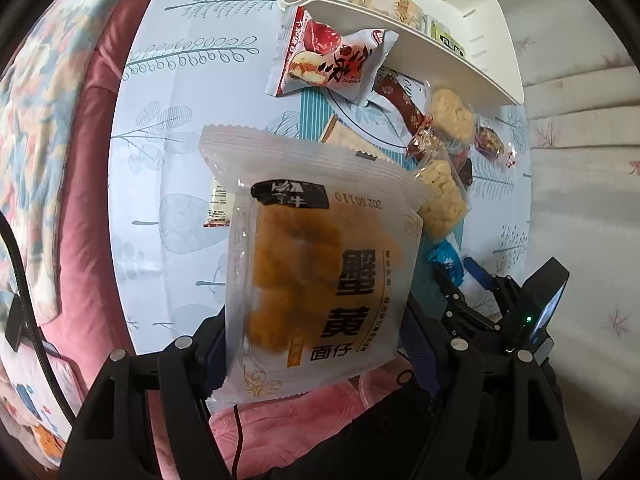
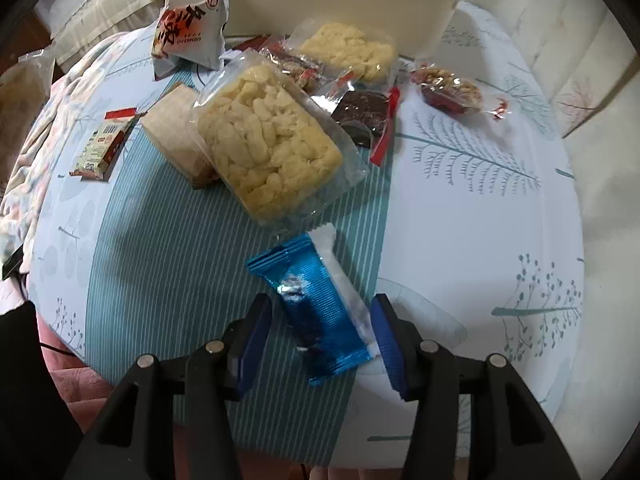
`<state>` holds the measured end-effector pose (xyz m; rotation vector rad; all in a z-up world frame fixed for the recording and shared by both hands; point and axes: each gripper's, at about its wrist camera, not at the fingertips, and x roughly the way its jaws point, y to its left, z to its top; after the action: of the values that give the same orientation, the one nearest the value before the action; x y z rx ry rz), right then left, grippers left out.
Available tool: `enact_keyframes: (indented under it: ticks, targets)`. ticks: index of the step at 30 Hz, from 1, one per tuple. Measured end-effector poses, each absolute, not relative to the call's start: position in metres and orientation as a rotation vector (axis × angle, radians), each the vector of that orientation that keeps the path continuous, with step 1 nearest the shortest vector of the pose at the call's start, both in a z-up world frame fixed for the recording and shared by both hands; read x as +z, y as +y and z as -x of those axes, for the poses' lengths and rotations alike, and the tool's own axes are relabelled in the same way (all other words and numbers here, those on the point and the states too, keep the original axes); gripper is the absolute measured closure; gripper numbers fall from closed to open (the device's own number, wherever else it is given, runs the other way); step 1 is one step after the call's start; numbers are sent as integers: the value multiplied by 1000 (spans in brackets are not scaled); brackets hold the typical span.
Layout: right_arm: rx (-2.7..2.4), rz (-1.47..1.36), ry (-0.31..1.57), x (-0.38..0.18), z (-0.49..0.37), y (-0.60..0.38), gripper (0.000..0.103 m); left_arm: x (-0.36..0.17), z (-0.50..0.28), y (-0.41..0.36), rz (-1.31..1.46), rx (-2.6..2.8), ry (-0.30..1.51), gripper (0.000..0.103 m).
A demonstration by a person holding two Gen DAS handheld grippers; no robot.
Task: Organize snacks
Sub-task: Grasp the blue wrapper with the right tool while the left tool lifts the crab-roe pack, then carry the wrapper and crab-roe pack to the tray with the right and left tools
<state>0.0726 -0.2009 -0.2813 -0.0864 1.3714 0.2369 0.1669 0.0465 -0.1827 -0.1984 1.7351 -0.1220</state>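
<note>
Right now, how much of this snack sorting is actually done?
Only a start. The white organizer bin already holds a few packets. The left gripper is shut on a frosted packet of orange snacks, lifted off the table. The right gripper has open jaws around a blue packet. The puffed rice cakes, red-and-white bun packet and others remain loose.

On the desk point(image 2: 480, 240), a foil-wrapped snack point(image 2: 320, 312) lies nearest; behind it a puffed rice cake point(image 2: 268, 140), a wafer pack point(image 2: 176, 132) to its left, the storage bin point(image 2: 340, 4) farthest back.
</note>
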Motion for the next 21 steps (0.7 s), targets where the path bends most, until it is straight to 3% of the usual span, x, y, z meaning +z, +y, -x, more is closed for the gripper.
enact_keyframes:
  ticks: [2,6,16,21]
  targets:
    - [256,86,1383,-284,-75,-203,53,-181,-168,43,216,-108,1729,31]
    - [329,97,1407,-286,-82,-203,70,-176,-173,34,236,-95,1719,31]
    - [389,68,1523,-263,-124,-223,71,-161,-198,7,247,-95,1684,30]
    - [427,24,1481,-229,-154,-235,71,-144,-216,-9,208,-124,1623,30]
